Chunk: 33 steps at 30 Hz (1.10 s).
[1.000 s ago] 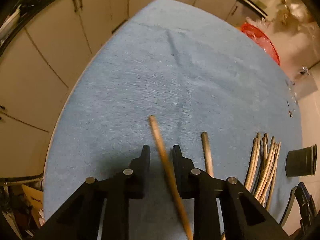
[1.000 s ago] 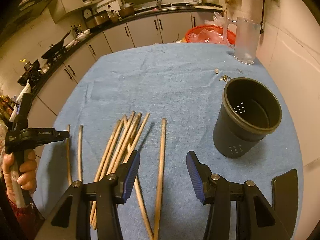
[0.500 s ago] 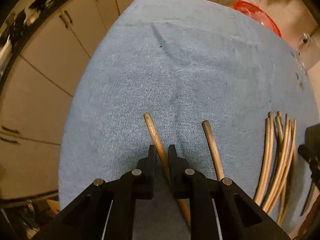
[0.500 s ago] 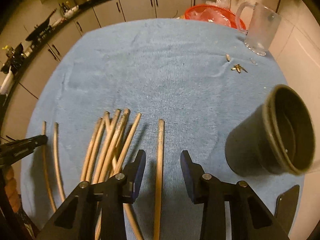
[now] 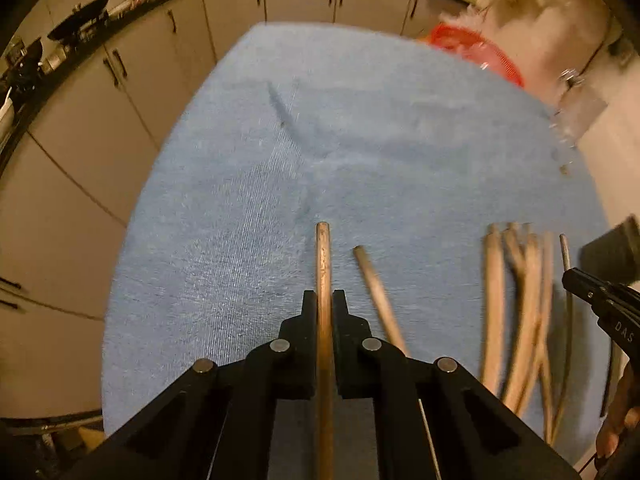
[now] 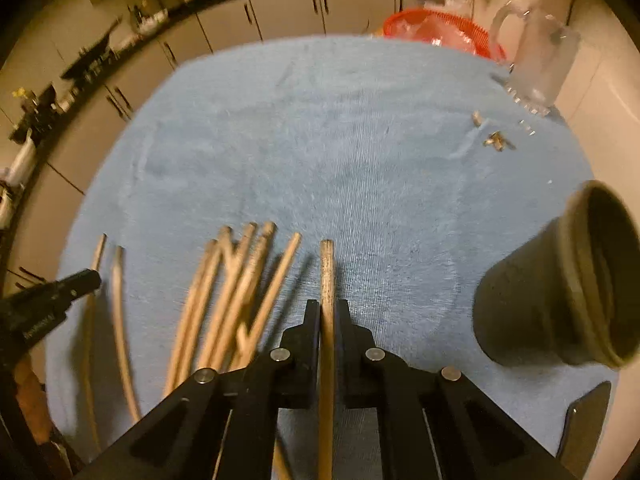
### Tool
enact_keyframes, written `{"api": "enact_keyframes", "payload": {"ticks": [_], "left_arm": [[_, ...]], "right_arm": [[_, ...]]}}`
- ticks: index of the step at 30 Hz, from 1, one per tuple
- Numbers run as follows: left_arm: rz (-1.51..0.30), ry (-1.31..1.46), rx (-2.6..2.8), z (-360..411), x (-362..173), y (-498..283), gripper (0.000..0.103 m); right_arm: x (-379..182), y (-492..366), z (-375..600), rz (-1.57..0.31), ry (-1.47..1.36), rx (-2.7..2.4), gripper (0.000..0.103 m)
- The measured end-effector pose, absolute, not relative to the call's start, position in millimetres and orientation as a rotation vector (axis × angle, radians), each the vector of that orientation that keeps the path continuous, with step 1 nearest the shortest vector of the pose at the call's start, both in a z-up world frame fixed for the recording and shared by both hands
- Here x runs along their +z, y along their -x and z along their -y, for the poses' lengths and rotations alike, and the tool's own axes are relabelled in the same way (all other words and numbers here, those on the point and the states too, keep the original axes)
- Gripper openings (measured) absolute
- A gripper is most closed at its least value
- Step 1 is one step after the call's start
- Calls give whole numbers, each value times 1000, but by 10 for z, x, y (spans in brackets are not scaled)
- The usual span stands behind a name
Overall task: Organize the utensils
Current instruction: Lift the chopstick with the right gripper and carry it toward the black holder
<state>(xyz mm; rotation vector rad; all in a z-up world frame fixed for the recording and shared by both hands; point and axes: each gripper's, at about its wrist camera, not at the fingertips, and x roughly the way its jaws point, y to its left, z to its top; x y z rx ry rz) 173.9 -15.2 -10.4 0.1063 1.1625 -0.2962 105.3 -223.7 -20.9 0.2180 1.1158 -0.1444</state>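
A blue cloth [image 6: 360, 168] covers the table, the dark pot [image 6: 560, 292] at its right. The left gripper [image 5: 324, 300] is clamped on one chopstick [image 5: 322, 256], the right gripper [image 6: 328, 312] on another chopstick [image 6: 327, 268]; loose chopsticks [image 6: 236, 280] lie between. Lettering "DAS" [image 5: 623, 328] shows on the right gripper's body.

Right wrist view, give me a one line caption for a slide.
Right gripper shut on one chopstick, loose chopsticks beside it, dark holder cup waiting on the blue cloth.
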Motion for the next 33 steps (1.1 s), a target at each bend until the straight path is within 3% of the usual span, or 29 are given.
{"api": "enact_keyframes", "payload": {"ticks": [12, 33], "left_arm": [[-915, -30, -390, -73, 832, -1147, 7], [-762, -52, -435, 152, 1401, -775, 7]], "right_arm": [[808, -279, 2122, -774, -254, -62, 7], [1276, 88, 2330, -599, -296, -53, 7]]}}
